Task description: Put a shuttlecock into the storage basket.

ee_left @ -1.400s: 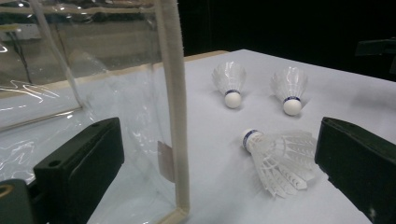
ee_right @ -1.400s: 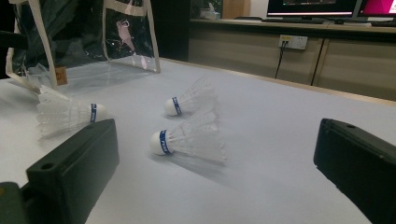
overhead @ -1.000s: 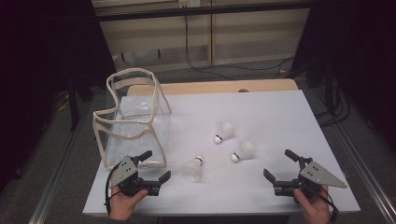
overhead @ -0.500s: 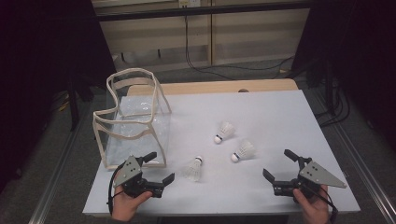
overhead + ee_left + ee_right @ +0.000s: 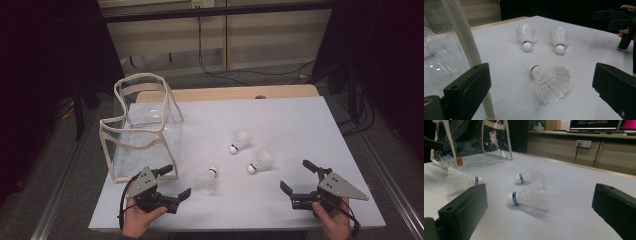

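left gripper (image 5: 175,182) jaws wide apart, empty | nearest shuttlecock (image 5: 550,81) on worktop (image 5: 300,125) just right of clear bag (image 5: 142,135), lying between the jaws' line | likely featherlight, skirt crushable; grip cork end gently | right gripper (image 5: 299,176) spread wide, empty

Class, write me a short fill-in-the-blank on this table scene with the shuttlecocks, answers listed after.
1. ____ shuttlecocks lie on the white table.
2. The left gripper faces the nearest shuttlecock with its jaws ____.
3. The clear bag stands on the table's ____ side.
4. The right gripper holds ____.

Answers: three; open; left; nothing
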Demonstrator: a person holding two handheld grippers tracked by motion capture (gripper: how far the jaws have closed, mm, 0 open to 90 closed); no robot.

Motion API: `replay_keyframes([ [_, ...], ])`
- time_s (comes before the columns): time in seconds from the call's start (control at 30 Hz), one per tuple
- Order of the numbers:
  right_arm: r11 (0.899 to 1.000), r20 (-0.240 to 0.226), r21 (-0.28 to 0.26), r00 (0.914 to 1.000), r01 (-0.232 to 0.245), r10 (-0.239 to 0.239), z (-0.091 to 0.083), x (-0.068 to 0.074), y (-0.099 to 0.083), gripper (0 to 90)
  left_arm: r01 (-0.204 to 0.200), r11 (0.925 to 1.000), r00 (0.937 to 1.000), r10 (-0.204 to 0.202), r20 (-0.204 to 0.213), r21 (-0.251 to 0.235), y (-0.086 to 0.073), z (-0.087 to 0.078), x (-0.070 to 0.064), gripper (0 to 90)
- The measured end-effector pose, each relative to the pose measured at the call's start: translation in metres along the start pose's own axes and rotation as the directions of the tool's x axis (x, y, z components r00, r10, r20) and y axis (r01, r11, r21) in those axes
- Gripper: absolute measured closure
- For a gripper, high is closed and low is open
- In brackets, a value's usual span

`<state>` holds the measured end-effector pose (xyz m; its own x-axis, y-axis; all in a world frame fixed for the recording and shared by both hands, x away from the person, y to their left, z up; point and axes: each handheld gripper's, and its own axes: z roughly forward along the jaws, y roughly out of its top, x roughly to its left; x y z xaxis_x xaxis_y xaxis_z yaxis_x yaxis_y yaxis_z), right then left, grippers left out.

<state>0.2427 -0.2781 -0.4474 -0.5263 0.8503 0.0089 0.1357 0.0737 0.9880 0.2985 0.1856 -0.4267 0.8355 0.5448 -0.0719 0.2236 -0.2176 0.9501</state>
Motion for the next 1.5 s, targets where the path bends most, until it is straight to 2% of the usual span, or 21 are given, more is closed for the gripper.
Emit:
replay_keyframes([
  [0.13,1.000,0.006,-0.005,1.0000,0.004,-0.004,0.000,0.000,0.001,0.1,-0.005,0.9996,1.0000,0.005,0.001,0.027,0.000,0.002,-0.001,2.4],
  [0.23,1.000,0.005,-0.006,1.0000,0.005,-0.005,-0.001,0.000,0.001,0.1,-0.004,0.9983,0.9996,0.003,0.027,0.057,0.001,0.004,-0.003,4.7],
  [0.27,1.000,0.005,-0.005,1.0000,0.005,-0.005,-0.001,0.000,0.001,0.1,-0.017,0.9972,0.9997,0.016,0.019,0.073,0.001,0.005,-0.004,5.6],
  [0.33,1.000,0.006,-0.005,1.0000,0.004,-0.004,-0.001,0.000,0.001,0.1,-0.014,0.9960,0.9998,0.012,0.019,0.088,0.002,0.006,-0.004,5.9],
  [0.67,1.000,0.008,-0.009,1.0000,0.001,-0.001,-0.001,-0.001,0.002,0.1,0.025,0.9935,0.9992,-0.028,0.030,0.112,0.005,0.016,-0.005,7.2],
  [0.87,1.000,0.011,-0.010,0.9999,0.000,0.000,-0.001,-0.001,0.002,0.1,0.015,0.9889,0.9983,-0.023,0.053,0.148,0.008,0.024,-0.009,8.0],
  [1.0,1.000,0.015,-0.011,0.9999,0.005,-0.005,-0.002,-0.002,0.002,0.1,0.010,0.9873,0.9984,-0.019,0.054,0.158,0.008,0.029,-0.010,9.5],
  [1.17,1.000,0.018,-0.013,0.9998,-0.002,0.002,-0.002,-0.004,0.001,0.1,0.017,0.9831,0.9988,-0.025,0.043,0.182,0.008,0.033,-0.009,11.5],
  [1.3,1.000,0.019,-0.007,0.9998,-0.004,0.005,-0.001,-0.004,0.001,0.1,0.025,0.9813,0.9981,-0.035,0.050,0.191,0.008,0.036,-0.008,12.3],
  [1.33,1.000,0.019,-0.009,0.9998,-0.004,0.004,-0.001,-0.004,0.001,0.1,0.017,0.9795,0.9984,-0.027,0.049,0.201,0.008,0.036,-0.008,12.3],
  [1.5,1.000,0.018,-0.012,0.9998,0.000,0.000,-0.001,-0.004,0.002,0.1,0.018,0.9791,0.9984,-0.029,0.049,0.203,0.009,0.038,-0.009,13.2],
])
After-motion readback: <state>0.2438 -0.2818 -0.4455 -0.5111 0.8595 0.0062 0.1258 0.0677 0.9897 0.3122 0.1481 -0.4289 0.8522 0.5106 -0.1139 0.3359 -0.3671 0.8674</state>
